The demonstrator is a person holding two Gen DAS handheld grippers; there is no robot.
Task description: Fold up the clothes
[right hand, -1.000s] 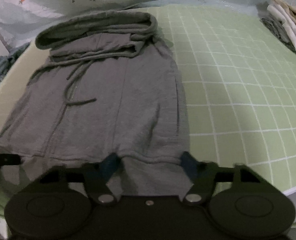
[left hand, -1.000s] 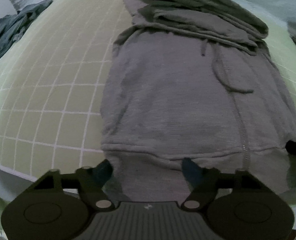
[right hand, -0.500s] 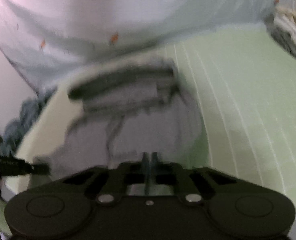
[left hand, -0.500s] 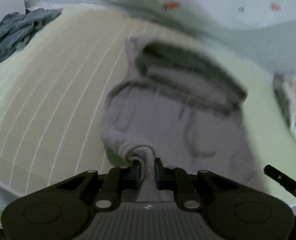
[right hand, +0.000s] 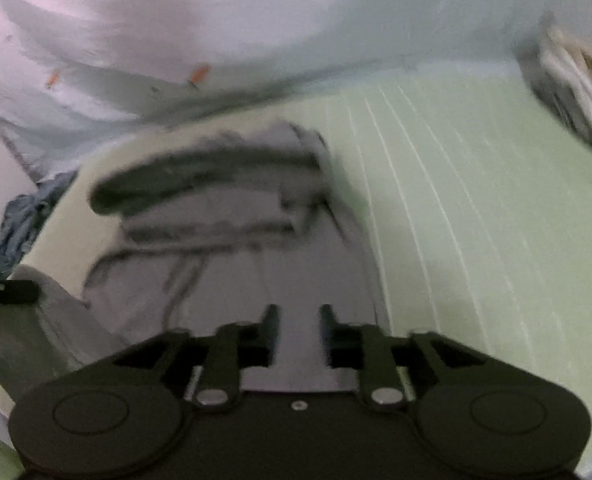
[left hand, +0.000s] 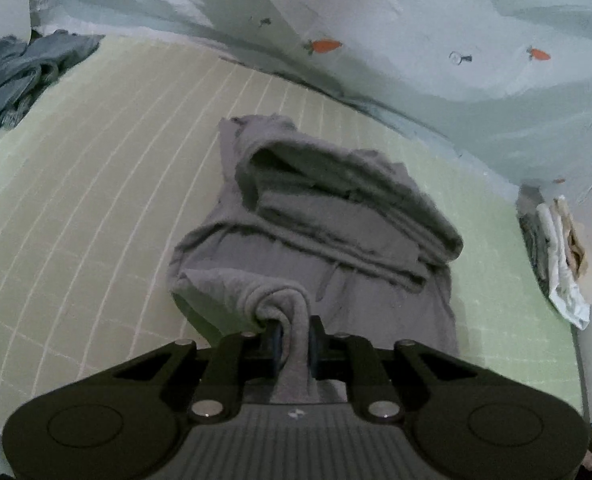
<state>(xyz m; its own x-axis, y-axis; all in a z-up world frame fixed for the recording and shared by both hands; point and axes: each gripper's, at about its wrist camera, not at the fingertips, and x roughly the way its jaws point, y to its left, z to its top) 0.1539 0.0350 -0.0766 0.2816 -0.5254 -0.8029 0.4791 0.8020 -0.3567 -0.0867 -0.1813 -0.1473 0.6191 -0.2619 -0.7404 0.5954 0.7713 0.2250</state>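
A grey hoodie (left hand: 328,236) lies on the green checked bed sheet (left hand: 107,208), hood at the far end. My left gripper (left hand: 293,334) is shut on the hoodie's bottom hem, which is lifted and bunched toward the hood. In the blurred right wrist view, the hoodie (right hand: 231,248) lies ahead, and my right gripper (right hand: 298,320) stands over the grey cloth with its jaws apart by a narrow gap. The left gripper's tip (right hand: 11,292) shows at the left edge.
A pile of blue-grey clothes (left hand: 19,76) lies at the far left of the bed. A stack of folded white and beige clothes (left hand: 560,264) sits at the right edge. A pale curtain with carrot prints (left hand: 416,40) hangs behind the bed.
Both grippers closed on the hoodie's bottom hem and lifted it toward the hood. The right gripper's jaws have since parted from fully shut to a narrow gap.
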